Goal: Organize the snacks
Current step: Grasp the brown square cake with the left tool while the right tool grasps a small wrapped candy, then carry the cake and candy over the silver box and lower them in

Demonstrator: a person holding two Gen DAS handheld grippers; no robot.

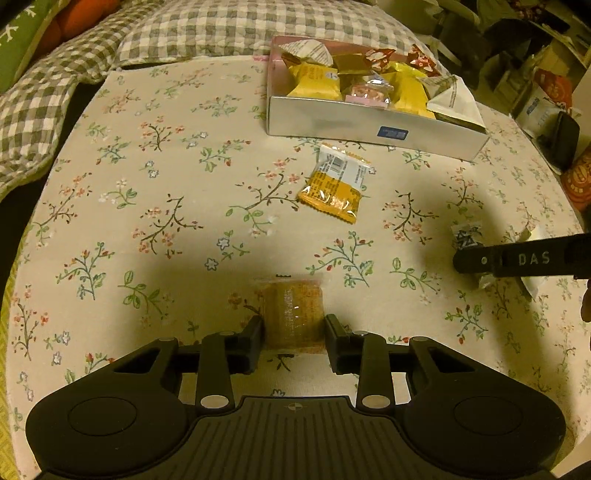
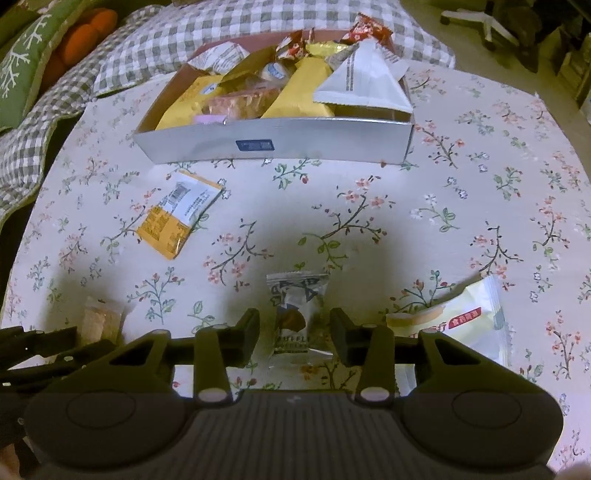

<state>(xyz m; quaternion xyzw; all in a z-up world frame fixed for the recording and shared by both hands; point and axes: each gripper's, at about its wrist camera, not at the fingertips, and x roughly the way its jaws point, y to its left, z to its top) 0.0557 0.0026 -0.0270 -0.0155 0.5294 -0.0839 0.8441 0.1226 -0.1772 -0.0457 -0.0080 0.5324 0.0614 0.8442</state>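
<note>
My left gripper (image 1: pixel 294 325) is shut on a golden snack in a clear wrapper (image 1: pixel 293 306) that lies on the flowered tablecloth; the pads touch both its sides. My right gripper (image 2: pixel 294 325) stands open around a silver truffle candy (image 2: pixel 295 310), with a gap showing at its left finger. The same candy (image 1: pixel 466 236) shows at the right of the left wrist view, beside a right finger (image 1: pixel 476 260). A silver box (image 2: pixel 314 140) holding several wrapped snacks stands at the far side. A yellow packet (image 2: pixel 177 218) lies loose in front of the box.
A pale cream packet with a red label (image 2: pixel 461 317) lies just right of the right gripper. A checked quilt (image 1: pixel 221 29) and a green pillow (image 2: pixel 22 66) lie beyond the table's far left edge. Clutter stands on the floor at the right (image 1: pixel 546 103).
</note>
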